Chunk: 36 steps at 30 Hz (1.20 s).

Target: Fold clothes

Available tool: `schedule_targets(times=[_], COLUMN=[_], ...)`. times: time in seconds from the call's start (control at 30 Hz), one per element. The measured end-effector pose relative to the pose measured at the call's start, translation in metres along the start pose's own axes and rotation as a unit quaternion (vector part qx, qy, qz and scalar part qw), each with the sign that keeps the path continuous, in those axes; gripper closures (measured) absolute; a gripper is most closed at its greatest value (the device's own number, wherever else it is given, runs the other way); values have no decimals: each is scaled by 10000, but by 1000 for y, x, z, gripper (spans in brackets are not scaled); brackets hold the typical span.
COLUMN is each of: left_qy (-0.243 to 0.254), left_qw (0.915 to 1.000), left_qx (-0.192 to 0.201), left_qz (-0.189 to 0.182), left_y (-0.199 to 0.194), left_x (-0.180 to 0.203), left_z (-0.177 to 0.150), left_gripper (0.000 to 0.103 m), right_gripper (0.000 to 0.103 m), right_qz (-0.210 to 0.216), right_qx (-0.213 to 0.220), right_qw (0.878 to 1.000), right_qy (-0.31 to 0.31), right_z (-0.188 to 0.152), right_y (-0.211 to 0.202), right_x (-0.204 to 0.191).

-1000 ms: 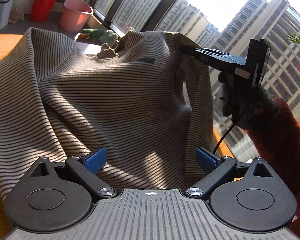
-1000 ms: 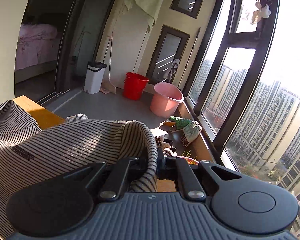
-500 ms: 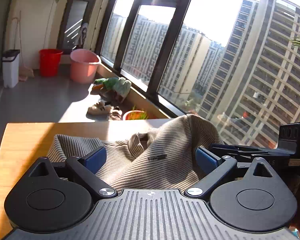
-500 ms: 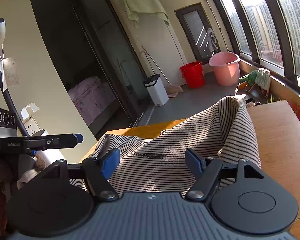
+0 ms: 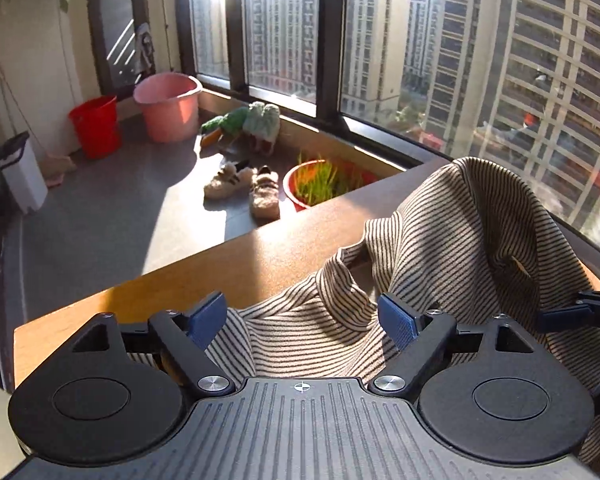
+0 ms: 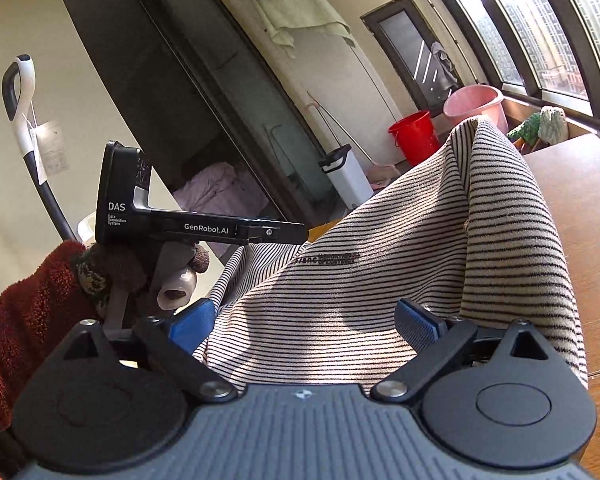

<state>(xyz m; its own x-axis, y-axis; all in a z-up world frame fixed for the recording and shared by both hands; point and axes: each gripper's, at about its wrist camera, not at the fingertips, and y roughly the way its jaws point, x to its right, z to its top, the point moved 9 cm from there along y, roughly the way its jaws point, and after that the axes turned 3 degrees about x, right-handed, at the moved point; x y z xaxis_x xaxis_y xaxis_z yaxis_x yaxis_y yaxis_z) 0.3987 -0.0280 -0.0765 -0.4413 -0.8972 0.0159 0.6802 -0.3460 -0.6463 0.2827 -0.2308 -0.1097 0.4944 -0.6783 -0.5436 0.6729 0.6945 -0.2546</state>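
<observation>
A beige top with thin black stripes (image 5: 452, 240) lies bunched in a heap on the wooden table (image 5: 236, 264). It fills the middle of the right wrist view (image 6: 400, 264), its small printed label facing up. My left gripper (image 5: 302, 314) is open, its blue pads apart just over the near edge of the cloth, holding nothing. My right gripper (image 6: 304, 322) is open too, its pads either side of the heap's near part. The left gripper shows from the side in the right wrist view (image 6: 288, 233), next to the cloth.
Beyond the table's far edge lie a red bowl of grass (image 5: 324, 184), two slippers (image 5: 244, 184), a pink bucket (image 5: 168, 106), a red bucket (image 5: 96, 124) and a white bin (image 5: 22, 176). Windows run along the right. Bare tabletop (image 6: 580, 208) lies right of the heap.
The right gripper, shut on the top's edge a second ago, has opened and let it go. The top has dropped from a raised spread into a heap. Both grippers turned.
</observation>
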Motion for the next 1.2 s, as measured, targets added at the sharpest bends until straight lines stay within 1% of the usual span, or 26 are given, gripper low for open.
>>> schedule_targets(times=[0.03, 0.07, 0.13, 0.2, 0.27, 0.3, 0.4, 0.47, 0.53, 0.6, 0.63, 0.67, 0.7, 0.73, 0.77, 0.8, 0.87, 0.93, 0.97, 1.03, 1.07, 1.1, 1.13, 1.17, 1.2], left_qy=[-83, -113, 7, 180, 419, 567, 990, 1136, 1023, 907, 737, 383, 29, -243, -381, -460, -374, -234, -163, -65, -72, -89, -76, -13, 51], left_qw=[10000, 9999, 9998, 9989, 9965, 9949, 9874, 9786, 9720, 9635, 9640, 9717, 9776, 9828, 9881, 9919, 9963, 9984, 9988, 9988, 9986, 9983, 9976, 9964, 9952], left_qx=[-12, -37, -142, -309, -404, -381, -10, 256, 440, 622, 678, 675, 671, 638, 559, 480, 320, 194, 145, 53, -35, -139, -248, -295, -227], left_qz=[17, 40, 118, 311, 602, 744, 1235, 1698, 2071, 2439, 2465, 2231, 1992, 1716, 1381, 1078, 707, 481, 430, 476, 518, 554, 640, 801, 955], left_y=[3, 7, 21, 36, 47, 50, 45, 43, 39, 34, 30, 24, 18, 12, 7, 3, 2, 7, 12, 27, 37, 46, 54, 58, 57], left_x=[5, 11, 21, 25, 25, 25, 18, 2, -21, -45, -54, -58, -61, -61, -54, -45, -27, -12, -7, -1, -1, -1, -2, -4, -6], left_z=[4, 7, 12, 13, 13, 14, 31, 50, 66, 82, 86, 85, 83, 80, 71, 62, 44, 31, 26, 20, 16, 12, 8, 7, 10], left_gripper=[18, 28, 42, 53, 94, 97, 97, 99, 98, 97, 97, 94, 91, 85, 74, 60, 47, 45, 44, 44, 47, 60, 76, 92, 93], right_gripper=[5, 4, 4, 4, 3, 3, 1, 1, 1, 1, 0, 0, 0, 0, 0, 0, 0, 0, 0, 0, 0, 0, 0, 0, 0], right_qz=[13, 21, 12, 25, 49, 78, 178, 222, 231, 233, 234, 236, 233, 233, 234, 234, 216, 174, 152, 129, 126, 143, 161, 184, 207], right_qx=[11, 18, 60, 96, 119, 123, 136, 130, 119, 118, 117, 116, 110, 103, 97, 91, 93, 84, 73, 70, 78, 88, 93, 101, 108], right_qw=[10000, 10000, 10000, 9999, 9999, 9999, 9996, 9994, 9993, 9992, 9992, 9991, 9991, 9991, 9990, 9990, 9989, 9991, 9992, 9993, 9992, 9992, 9990, 9989, 9987], right_qy=[-13, -18, -3, 25, 48, 71, 165, 231, 279, 299, 309, 318, 332, 348, 363, 375, 396, 391, 368, 352, 358, 376, 395, 429, 463], right_z=[-2, -2, -1, -1, -1, -1, 1, 1, 0, 0, 0, 0, -1, 0, -1, -1, 1, 3, 2, 2, 3, 3, 4, 4, 4], right_y=[-4, -4, -5, -7, -7, -6, -6, -8, -8, -8, -8, -8, -7, -6, -7, -7, -6, -6, -5, -5, -6, -6, -7, -7, -8], right_x=[-2, -3, -2, -2, -2, -2, -2, -1, 0, 0, 0, 0, 1, 2, 2, 1, 0, -1, -1, -1, -1, -1, -1, 0, 1])
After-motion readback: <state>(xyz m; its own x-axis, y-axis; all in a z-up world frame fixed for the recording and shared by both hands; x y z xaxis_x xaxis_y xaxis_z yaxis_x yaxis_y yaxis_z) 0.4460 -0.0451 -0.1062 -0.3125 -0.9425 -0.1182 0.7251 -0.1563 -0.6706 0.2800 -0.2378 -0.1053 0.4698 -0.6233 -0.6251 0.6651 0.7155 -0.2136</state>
